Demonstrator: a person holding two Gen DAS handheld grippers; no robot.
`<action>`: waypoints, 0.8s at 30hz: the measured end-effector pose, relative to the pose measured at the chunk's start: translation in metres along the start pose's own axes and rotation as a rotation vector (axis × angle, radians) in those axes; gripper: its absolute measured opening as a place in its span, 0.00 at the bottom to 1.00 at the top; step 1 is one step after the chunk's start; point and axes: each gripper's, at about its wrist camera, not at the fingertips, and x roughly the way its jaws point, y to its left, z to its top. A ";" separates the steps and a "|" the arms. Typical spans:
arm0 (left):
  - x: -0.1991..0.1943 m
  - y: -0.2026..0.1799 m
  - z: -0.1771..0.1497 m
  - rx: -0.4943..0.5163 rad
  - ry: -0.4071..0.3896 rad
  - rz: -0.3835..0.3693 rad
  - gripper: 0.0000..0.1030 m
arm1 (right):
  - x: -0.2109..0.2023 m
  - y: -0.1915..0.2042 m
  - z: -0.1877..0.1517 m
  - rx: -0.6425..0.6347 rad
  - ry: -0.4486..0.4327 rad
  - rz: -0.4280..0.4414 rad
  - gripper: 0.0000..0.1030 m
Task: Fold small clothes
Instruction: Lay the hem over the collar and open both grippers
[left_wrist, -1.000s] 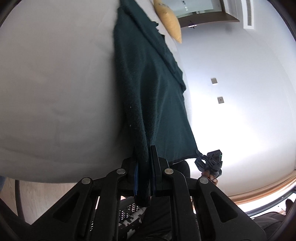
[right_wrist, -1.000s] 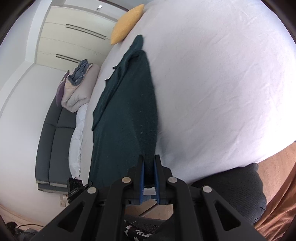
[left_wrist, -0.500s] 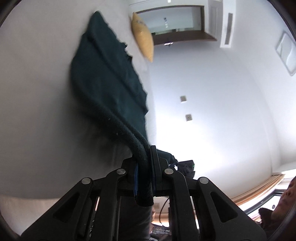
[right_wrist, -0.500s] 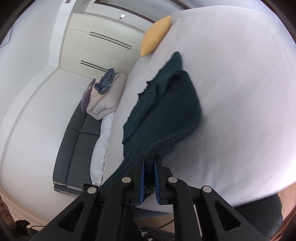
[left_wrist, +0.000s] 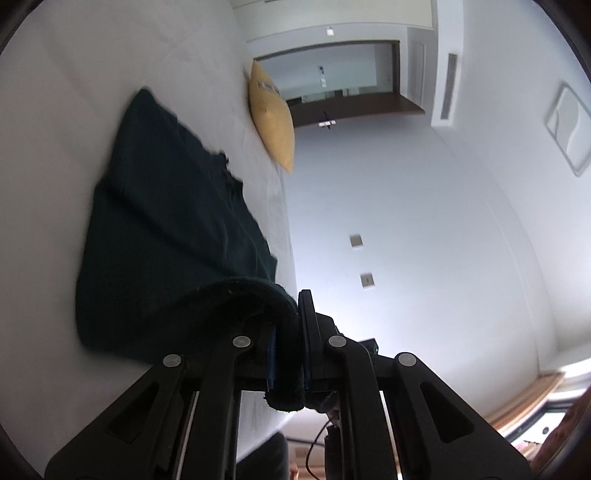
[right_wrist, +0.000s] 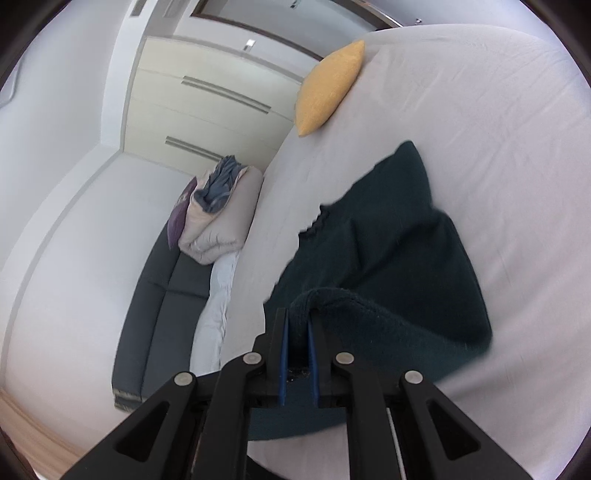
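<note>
A dark green garment (left_wrist: 173, 236) lies on the white bed (left_wrist: 55, 129), its near hem lifted and curled over toward the far end. My left gripper (left_wrist: 290, 332) is shut on one corner of that hem. In the right wrist view the same garment (right_wrist: 399, 258) lies folded over itself, and my right gripper (right_wrist: 297, 332) is shut on the other hem corner, holding it above the cloth. The part of the garment under the lifted fold is hidden.
A yellow pillow (left_wrist: 271, 118) lies at the bed's far end, also in the right wrist view (right_wrist: 328, 88). A dark sofa (right_wrist: 162, 306) with a folded quilt and clothes (right_wrist: 214, 214) stands beside the bed. White wardrobes (right_wrist: 207, 107) line the far wall.
Both grippers have carried the garment's near hem up and forward over the bed. The garment, first hanging stretched off the edge, now doubles over itself on the sheet.
</note>
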 end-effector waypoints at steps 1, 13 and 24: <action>0.003 0.001 0.012 -0.005 -0.009 -0.001 0.09 | 0.007 -0.001 0.008 0.009 -0.006 -0.005 0.10; 0.061 0.025 0.130 -0.024 -0.071 0.092 0.09 | 0.100 -0.036 0.103 0.099 -0.054 -0.133 0.11; 0.077 0.050 0.150 0.047 -0.094 0.233 0.09 | 0.151 -0.059 0.138 0.102 -0.037 -0.194 0.11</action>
